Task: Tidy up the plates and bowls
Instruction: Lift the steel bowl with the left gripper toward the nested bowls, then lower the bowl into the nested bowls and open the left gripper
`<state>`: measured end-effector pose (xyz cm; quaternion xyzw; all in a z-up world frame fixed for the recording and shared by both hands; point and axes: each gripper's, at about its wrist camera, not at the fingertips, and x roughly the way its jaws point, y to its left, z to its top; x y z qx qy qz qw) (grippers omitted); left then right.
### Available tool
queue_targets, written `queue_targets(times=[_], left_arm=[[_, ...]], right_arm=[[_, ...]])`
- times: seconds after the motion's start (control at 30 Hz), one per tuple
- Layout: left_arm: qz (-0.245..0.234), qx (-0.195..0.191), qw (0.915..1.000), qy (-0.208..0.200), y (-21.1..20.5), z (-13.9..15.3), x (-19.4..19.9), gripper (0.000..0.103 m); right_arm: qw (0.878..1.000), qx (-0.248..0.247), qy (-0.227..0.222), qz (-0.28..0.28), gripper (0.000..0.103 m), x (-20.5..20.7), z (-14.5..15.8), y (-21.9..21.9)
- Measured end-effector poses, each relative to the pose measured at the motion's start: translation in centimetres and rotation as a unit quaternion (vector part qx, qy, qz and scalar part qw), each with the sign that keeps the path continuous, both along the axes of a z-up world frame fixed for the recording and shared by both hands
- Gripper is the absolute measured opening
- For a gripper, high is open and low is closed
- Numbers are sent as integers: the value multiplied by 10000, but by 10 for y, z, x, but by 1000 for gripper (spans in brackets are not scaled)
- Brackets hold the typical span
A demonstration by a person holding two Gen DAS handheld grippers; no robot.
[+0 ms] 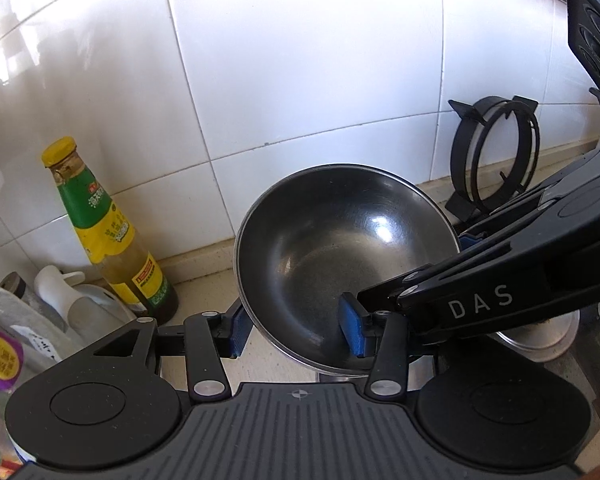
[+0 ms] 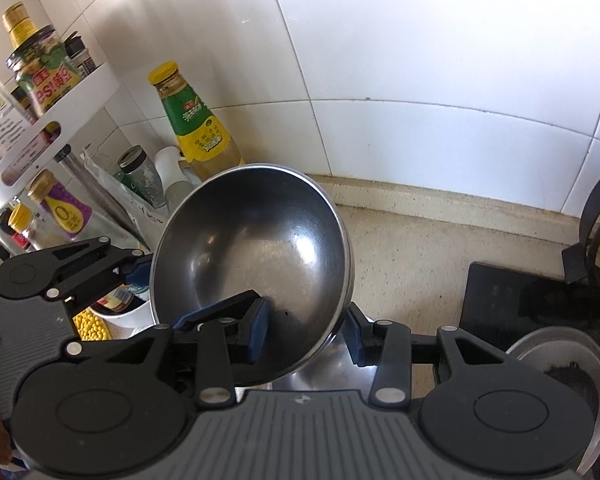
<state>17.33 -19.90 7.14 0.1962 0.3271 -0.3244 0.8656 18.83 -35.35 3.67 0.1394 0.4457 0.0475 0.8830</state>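
A steel bowl (image 1: pixel 340 248) (image 2: pixel 256 248) hangs tilted above the counter, its hollow facing both cameras. My left gripper (image 1: pixel 294 330) straddles its lower rim, one blue pad (image 1: pixel 236 332) on the outside wall and the other inside. My right gripper (image 2: pixel 307 334) clamps the opposite side of the rim the same way, with one pad (image 2: pixel 258 332) inside the bowl. In the left wrist view, the right gripper (image 1: pixel 416 268) reaches in from the right. In the right wrist view, the left gripper (image 2: pixel 164 296) enters from the left. More steel ware (image 2: pixel 312 368) shows just beneath the bowl.
A yellow-capped sauce bottle (image 1: pixel 100 232) (image 2: pixel 196 128) stands by the tiled wall. A white rack of jars (image 2: pixel 52 120) fills the left. A black burner ring (image 1: pixel 496 160) leans on the wall beside the dark stove top (image 2: pixel 500 300). A steel dish (image 2: pixel 560 360) lies at the right.
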Motion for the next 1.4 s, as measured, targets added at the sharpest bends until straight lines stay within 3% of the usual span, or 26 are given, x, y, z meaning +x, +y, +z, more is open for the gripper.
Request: queue_targets(times=[0.63, 1.4], left_arm=[[-159, 264, 9989, 350, 5, -34, -27, 56], [-31, 504, 9965, 660, -9, -64, -12, 54]], right_arm=[[9988, 132, 466, -47, 43, -31, -38, 6], [9972, 58, 741, 20, 44, -17, -67, -2]])
